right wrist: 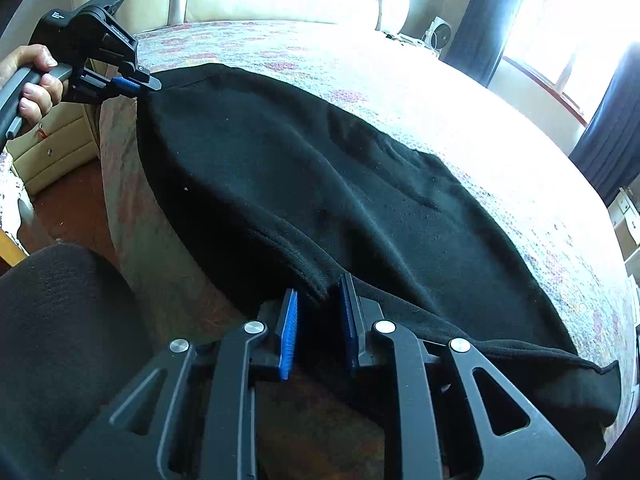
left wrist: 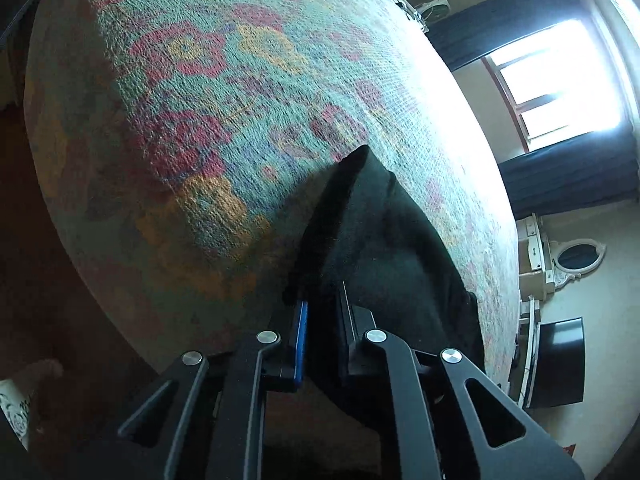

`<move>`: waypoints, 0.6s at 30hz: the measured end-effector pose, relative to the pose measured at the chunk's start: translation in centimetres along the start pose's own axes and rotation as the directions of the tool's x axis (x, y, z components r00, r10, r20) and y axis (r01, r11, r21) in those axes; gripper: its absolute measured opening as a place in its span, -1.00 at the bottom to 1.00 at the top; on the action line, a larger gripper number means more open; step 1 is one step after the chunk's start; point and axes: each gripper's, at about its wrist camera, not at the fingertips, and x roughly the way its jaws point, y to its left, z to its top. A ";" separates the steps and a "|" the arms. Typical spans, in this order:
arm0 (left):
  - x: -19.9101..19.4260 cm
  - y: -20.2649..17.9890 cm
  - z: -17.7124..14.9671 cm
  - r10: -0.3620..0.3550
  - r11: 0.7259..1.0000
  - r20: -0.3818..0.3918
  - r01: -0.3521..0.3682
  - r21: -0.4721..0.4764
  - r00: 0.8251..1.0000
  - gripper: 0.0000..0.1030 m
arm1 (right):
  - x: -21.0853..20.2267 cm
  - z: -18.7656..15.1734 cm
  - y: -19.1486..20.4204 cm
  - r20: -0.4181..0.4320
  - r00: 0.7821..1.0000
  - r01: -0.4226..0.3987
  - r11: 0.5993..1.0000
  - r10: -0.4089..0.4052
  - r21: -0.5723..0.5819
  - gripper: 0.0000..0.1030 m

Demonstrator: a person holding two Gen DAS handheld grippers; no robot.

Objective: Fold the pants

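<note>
Lying along the near edge of the floral woven bedspread point(right wrist: 460, 92), the black knit pants point(right wrist: 320, 184) are pinched by both grippers—left gripper point(left wrist: 320, 308), right gripper point(right wrist: 320, 292)—uneven pulling could slip them free.

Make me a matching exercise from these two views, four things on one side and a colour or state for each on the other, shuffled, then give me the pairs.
Things:
1. pants
2. bedspread
3. left gripper
4. curtain

Colour or state:
A. floral pattern in teal, red and yellow
B. dark blue, hanging beside the window
C. black, spread across the bed
D. jaws shut on a corner of the cloth

Pairs: 1-C, 2-A, 3-D, 4-B
</note>
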 end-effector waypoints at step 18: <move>-2.9 -3.1 0.8 0.087 0.991 0.146 -0.101 0.092 0.985 0.27 | -5.3 -2.9 -13.6 0.042 0.995 -0.096 0.850 0.087 0.518 0.32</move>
